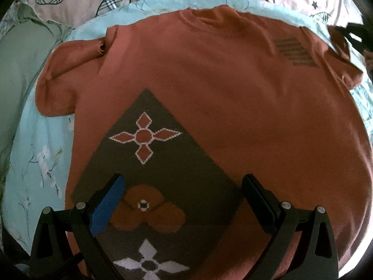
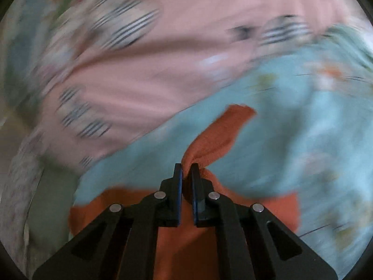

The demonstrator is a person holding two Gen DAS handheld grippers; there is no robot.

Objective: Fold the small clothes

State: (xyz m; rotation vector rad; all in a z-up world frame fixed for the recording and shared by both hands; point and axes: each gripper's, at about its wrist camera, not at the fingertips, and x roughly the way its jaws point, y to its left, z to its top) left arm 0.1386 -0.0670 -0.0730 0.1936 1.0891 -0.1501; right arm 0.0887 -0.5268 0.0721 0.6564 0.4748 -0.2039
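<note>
Meanwhile the left gripper (image 1: 184,200) hovers with jaws spread wide over the orange shirt (image 1: 209,93) lying flat on the bed (image 1: 42,154), while the right gripper (image 2: 186,170), jaws clenched on its sleeve (image 2: 219,135) mid-frame, risks dragging the unpinned shirt askew.

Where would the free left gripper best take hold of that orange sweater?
On the left sleeve, coming from the outer left side. It lies flat, sticking out past the sweater body onto the blue sheet, so its free edge is easy to pinch. The open left gripper hovers over the hem.
</note>
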